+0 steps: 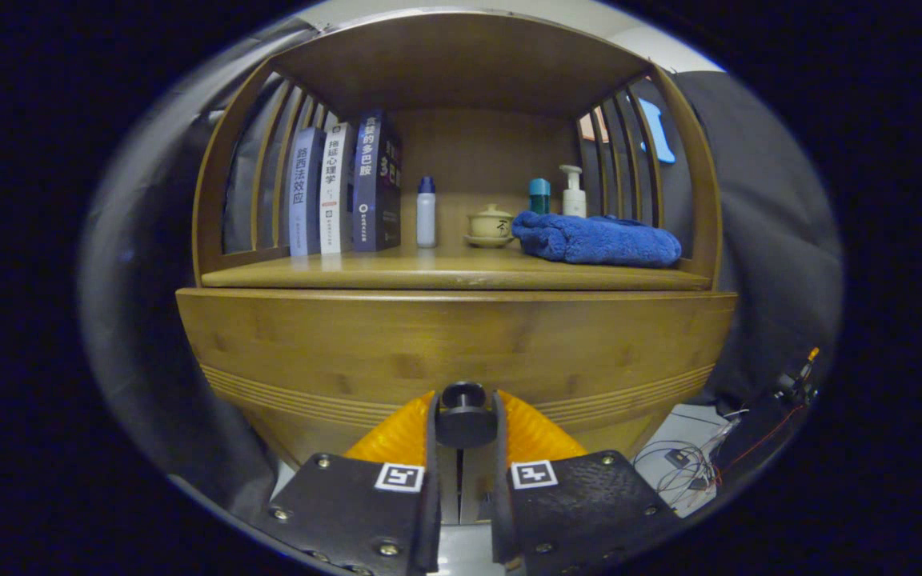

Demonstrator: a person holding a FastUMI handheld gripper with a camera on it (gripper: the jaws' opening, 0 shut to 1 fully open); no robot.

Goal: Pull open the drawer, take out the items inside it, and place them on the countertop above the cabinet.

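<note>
A wooden cabinet fills the scene, with its drawer front point(461, 348) directly ahead of me. A dark round knob point(464, 413) sticks out of the drawer front low in the middle. My gripper point(465, 424) is shut on this knob, one finger pressing each side of it. I cannot tell how far the drawer stands out, and its inside is hidden. The countertop point(445, 276) above the drawer is a wooden shelf surface with a bare strip along its front.
On the countertop stand three books point(345, 188) at the left, a white bottle point(426, 212), a lidded cup on a saucer point(489, 224), a folded blue towel point(597, 238), a teal-capped container point(539, 196) and a pump bottle point(572, 192). Wires point(693, 456) lie on the floor at the right.
</note>
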